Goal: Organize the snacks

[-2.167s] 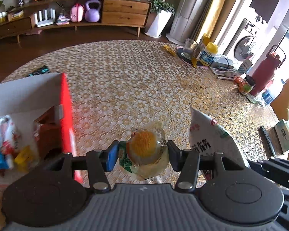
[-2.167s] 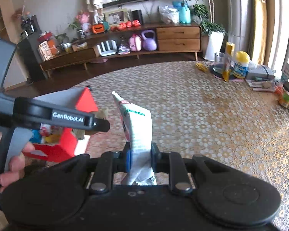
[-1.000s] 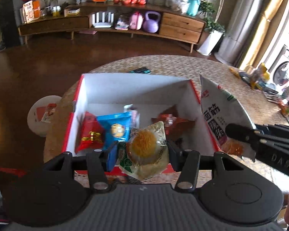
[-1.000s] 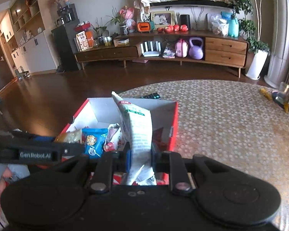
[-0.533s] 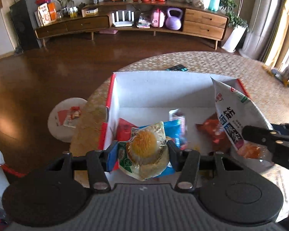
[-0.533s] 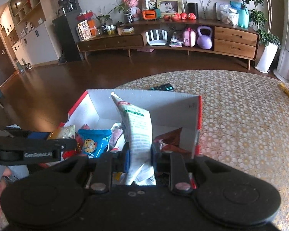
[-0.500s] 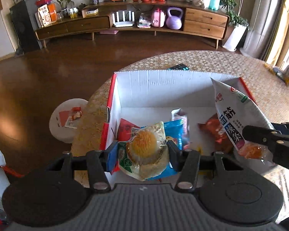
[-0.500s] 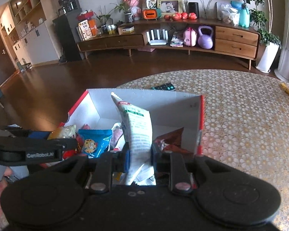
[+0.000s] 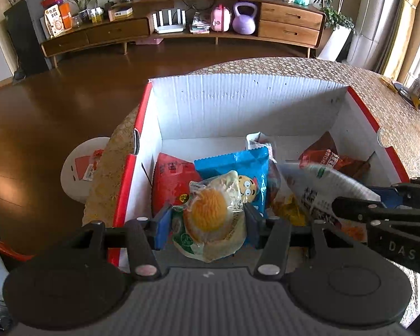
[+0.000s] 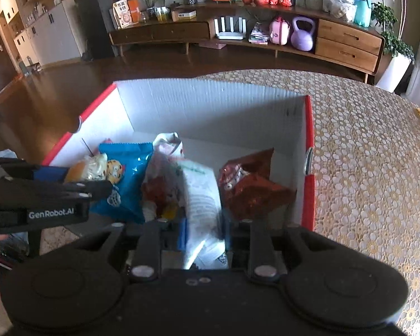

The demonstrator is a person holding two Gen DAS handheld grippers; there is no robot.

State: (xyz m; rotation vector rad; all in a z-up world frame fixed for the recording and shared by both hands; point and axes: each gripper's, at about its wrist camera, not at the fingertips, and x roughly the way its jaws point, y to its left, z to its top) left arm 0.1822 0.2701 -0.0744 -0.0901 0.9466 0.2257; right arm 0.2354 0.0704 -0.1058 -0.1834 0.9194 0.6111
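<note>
Left gripper (image 9: 208, 225) jaws clamped on a packet, right gripper (image 10: 203, 233) jaws parted, side by side

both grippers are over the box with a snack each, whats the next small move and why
Probably open the left gripper and let the egg-yolk pastry drop. It hangs inside the red box, just above the blue bag. The right gripper looks to be letting its white packet go, though blur leaves that unclear.

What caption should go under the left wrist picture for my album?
Left gripper holds a clear-wrapped yellow pastry over the red-and-white snack box, beside a blue cartoon bag.
</note>
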